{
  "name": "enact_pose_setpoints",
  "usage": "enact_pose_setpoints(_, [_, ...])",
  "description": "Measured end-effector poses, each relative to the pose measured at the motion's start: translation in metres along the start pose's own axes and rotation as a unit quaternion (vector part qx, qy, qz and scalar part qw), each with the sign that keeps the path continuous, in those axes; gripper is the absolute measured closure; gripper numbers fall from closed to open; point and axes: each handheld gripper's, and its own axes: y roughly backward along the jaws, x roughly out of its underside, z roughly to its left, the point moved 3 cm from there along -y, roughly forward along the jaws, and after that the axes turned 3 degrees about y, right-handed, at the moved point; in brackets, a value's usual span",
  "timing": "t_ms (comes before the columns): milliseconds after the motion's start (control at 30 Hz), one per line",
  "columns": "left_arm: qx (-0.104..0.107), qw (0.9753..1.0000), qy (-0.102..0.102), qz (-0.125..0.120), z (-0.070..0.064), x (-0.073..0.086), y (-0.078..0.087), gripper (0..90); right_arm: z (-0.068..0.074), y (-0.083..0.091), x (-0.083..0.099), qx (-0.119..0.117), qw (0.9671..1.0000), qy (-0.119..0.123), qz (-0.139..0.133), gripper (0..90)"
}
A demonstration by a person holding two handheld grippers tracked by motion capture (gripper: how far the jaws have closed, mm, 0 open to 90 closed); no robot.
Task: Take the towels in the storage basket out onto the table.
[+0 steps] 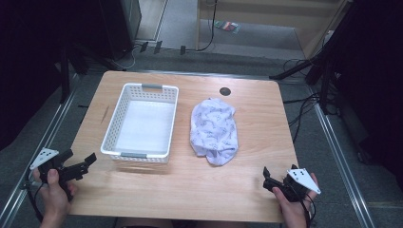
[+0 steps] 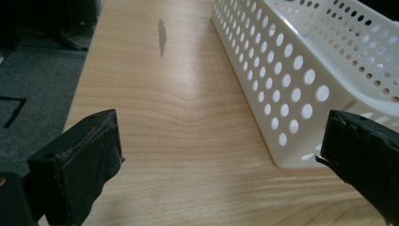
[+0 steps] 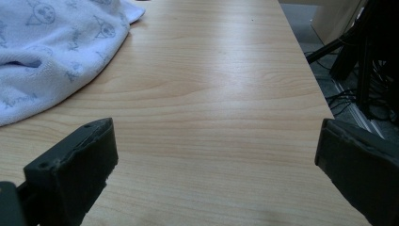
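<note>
Both grippers sit at the table's (image 1: 190, 190) near corners: left gripper (image 1: 78, 165) and right gripper (image 1: 269, 179), jaws wide, holding nothing. The cloth (image 1: 215, 130) lies crumpled mid-table, just beside the empty basket (image 1: 124, 114). Likely step: approach. Next, reach the cloth's edge.

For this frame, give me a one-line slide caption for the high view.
Both open grippers, left and right, rest at the table's near edge; empty white basket beside crumpled patterned cloth.

Soft overhead light — dim, dark surroundings.
</note>
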Motion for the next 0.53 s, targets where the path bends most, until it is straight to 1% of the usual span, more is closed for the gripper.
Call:
enact_pose_setpoints(33, [0.000,1.0000,0.003,0.005,0.0007,0.0004,-0.0010,0.0,-0.0004,-0.0003,-0.0001,0.000,1.0000,-0.001,-0.001,0.0])
enact_pose_setpoints(67, [-0.004,0.9999,0.008,0.011,0.0015,0.0009,-0.0032,0.0,-0.0006,-0.0005,-0.0002,0.000,1.0000,-0.001,-0.002,0.0])
enact_pose_setpoints(100, [-0.004,0.9999,0.008,0.011,0.0015,0.0009,-0.0032,0.0,-0.0006,-0.0005,-0.0002,0.000,1.0000,-0.001,-0.002,0.0])
enact_pose_setpoints(133, [-0.009,0.9997,0.012,0.020,0.0026,0.0012,-0.0059,0.0,-0.0006,-0.0009,-0.0003,0.000,1.0000,0.000,0.001,0.0])
enact_pose_setpoints(433, [-0.009,0.9997,0.010,0.019,0.0012,0.0039,-0.0052,0.0,-0.0006,-0.0019,-0.0005,0.003,1.0000,0.001,0.002,0.0])
enact_pose_setpoints(533, [-0.014,0.9996,0.006,0.024,-0.0004,0.0048,-0.0076,0.0,-0.0004,-0.0023,-0.0005,0.002,1.0000,-0.001,0.006,0.0])
